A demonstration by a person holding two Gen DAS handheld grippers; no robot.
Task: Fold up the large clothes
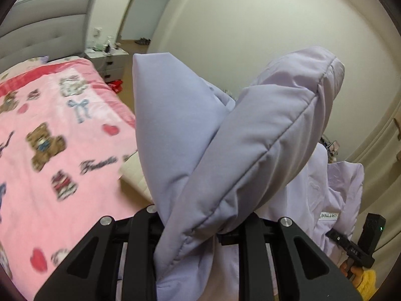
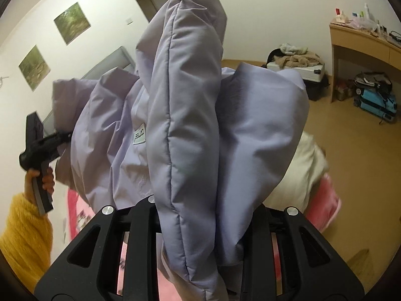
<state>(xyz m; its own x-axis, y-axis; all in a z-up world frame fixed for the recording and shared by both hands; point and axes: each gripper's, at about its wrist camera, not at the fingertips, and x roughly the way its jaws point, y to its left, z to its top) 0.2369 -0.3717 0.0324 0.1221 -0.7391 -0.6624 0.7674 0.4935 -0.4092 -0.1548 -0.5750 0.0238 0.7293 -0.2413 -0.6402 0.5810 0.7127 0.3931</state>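
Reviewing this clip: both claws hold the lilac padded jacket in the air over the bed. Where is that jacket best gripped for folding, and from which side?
Judging by its shape, grip the lilac padded jacket on its stitched, piped edge, as the left claw and right claw do now, coming from below the hem so the jacket hangs free. The seam is firm; the puffy panels would likely slip.

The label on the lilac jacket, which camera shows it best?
The right wrist view: the label sits near mid-frame on the lilac jacket, though its print stays unreadable. The left wrist view shows it only small, near the right edge and mirrored.
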